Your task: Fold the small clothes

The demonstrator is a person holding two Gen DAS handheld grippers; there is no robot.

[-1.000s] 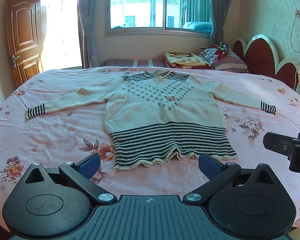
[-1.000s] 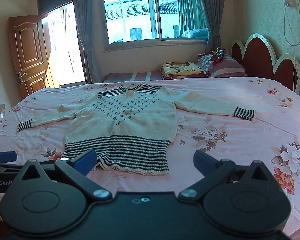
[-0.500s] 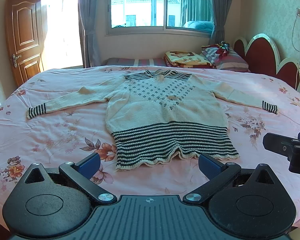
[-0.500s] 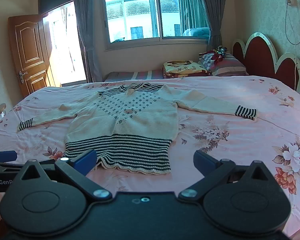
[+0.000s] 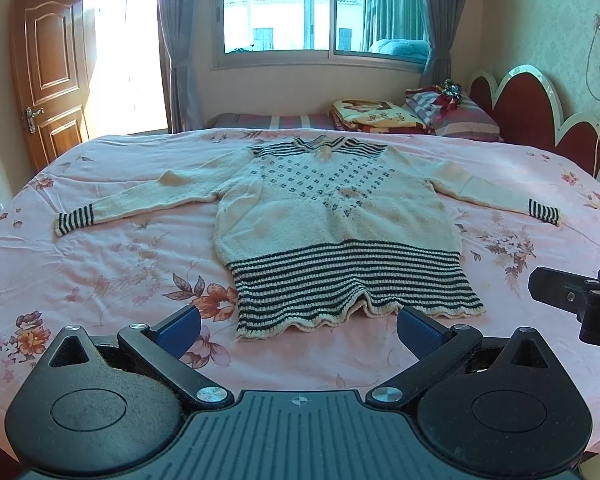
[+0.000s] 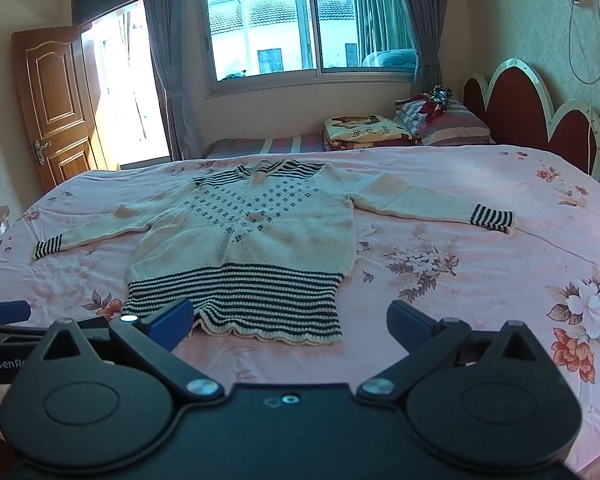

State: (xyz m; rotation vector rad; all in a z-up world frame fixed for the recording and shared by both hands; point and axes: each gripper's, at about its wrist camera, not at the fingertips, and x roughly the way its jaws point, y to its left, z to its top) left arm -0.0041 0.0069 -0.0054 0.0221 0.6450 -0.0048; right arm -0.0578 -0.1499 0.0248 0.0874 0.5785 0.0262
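A cream knit sweater (image 5: 332,216) with a black-striped hem, cuffs and collar lies flat on the pink floral bedsheet (image 5: 100,264), sleeves spread to both sides. It also shows in the right wrist view (image 6: 252,240). My left gripper (image 5: 298,330) is open and empty, hovering just in front of the striped hem. My right gripper (image 6: 290,326) is open and empty, in front of the hem's right part. The right gripper's finger shows at the right edge of the left wrist view (image 5: 572,300).
Folded blankets and pillows (image 5: 412,114) lie at the far side by the red headboard (image 5: 540,116). A wooden door (image 5: 48,76) stands at the left. A window with curtains (image 5: 320,12) is behind the bed. The bed's near edge lies under the grippers.
Both grippers have crept slightly forward toward the hem; the sweater sits a little lower and larger in both views. Nothing was grasped.
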